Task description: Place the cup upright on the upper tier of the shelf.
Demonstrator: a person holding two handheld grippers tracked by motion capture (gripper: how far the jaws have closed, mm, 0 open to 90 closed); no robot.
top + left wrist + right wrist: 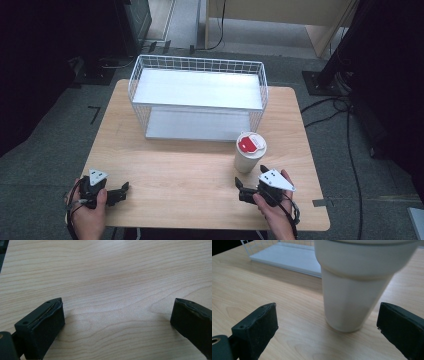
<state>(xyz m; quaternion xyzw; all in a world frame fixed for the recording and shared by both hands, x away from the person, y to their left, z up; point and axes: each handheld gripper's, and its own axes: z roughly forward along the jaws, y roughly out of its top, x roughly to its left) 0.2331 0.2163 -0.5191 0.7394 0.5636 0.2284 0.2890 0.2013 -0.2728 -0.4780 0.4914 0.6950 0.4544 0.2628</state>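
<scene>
A white tumbler (248,156) with a white lid that carries a red flap stands upright on the wooden tabletop (175,170), in the right half, just in front of the white wire rack (197,95). The rack has two flat white shelves, and its lower right corner is near the tumbler.

The right tongs (240,184) are held in the person's right hand (275,207), near the front edge of the tabletop. They lie just in front of the tumbler and a little to its left, with the jaws pointing toward the left and slightly away from the person. In the right gripper view the right tongs (327,322) are wide open and hold nothing. The tumbler (354,290) stands close ahead of them, between the lines of the two jaws and nearer to the right-hand one, but it is still beyond the tips; no jaw touches it. Behind it the lower shelf of the rack (287,257) is visible.

The left tongs (124,190) are in the left hand (90,212) at the front left corner of the tabletop, well apart from the tumbler, and point to the right. In the left gripper view the left tongs (117,315) are also wide open, with bare wood (112,277) between the jaws.
</scene>
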